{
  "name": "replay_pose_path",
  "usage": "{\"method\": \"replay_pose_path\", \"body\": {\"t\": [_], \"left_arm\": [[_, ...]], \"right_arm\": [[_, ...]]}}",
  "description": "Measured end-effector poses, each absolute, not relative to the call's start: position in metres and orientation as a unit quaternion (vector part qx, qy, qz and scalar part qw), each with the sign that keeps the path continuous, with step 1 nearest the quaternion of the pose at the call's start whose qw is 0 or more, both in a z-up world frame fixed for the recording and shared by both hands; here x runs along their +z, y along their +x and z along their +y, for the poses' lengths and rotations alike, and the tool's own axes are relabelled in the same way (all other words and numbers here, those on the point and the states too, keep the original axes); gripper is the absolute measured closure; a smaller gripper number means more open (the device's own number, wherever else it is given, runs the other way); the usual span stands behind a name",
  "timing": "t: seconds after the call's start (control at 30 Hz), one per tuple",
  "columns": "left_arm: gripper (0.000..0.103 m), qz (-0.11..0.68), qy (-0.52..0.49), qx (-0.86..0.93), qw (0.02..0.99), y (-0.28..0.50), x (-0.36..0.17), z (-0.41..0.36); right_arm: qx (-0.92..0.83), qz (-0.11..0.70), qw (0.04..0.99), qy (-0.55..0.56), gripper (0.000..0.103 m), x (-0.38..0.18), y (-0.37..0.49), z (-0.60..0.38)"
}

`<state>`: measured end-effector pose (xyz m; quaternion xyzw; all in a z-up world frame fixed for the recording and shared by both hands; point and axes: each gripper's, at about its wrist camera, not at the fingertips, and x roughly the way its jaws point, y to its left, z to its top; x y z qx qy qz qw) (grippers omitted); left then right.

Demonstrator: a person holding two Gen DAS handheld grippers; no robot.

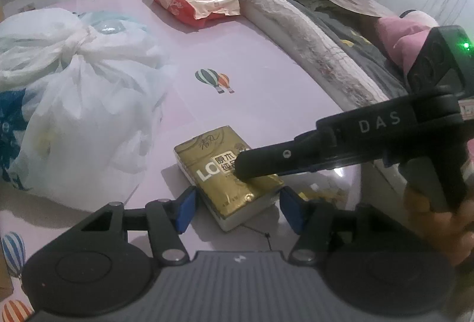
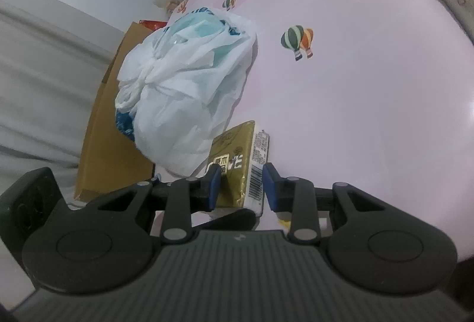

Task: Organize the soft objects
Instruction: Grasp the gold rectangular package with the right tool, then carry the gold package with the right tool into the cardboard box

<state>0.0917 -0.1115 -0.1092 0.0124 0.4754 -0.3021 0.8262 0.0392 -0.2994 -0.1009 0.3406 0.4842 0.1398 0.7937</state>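
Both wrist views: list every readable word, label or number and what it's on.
"DAS": on the right gripper, along its black arm.
"LO" plus boxed Chinese "原木": on the gold tissue pack; smaller print on it is unreadable.
Barcode and fine print on the pack's white side: too small to read.
Red wet-wipes pack: label blurred, unreadable.
White plastic bag: blue print, illegible.

Gold tissue pack [image 1: 228,179], white bag [image 1: 80,102], pink balloon-printed sheet [image 1: 251,61].

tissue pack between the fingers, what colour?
Gold wrapper, white sides: tissue pack. Clearest in the left wrist view.
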Motion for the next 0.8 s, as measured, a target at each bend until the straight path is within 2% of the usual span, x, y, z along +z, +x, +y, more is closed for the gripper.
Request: {"method": "replay_pose_path", "body": {"t": [0.33, 0.8], "left_arm": [[0.041, 0.456, 0.031, -0.286, 0.842, 0.083, -0.110, -0.117], [0.041, 0.402, 0.029, -0.270, 0.874, 0.059, -0.069, -0.097]], "right_arm": [[0.132, 0.471, 0.801, 0.345, 0.072, -0.101, 0.035, -0.295], [0.157, 0.438, 0.826, 0.318, 0.072, -0.054, 0.027, -0.269]]}}
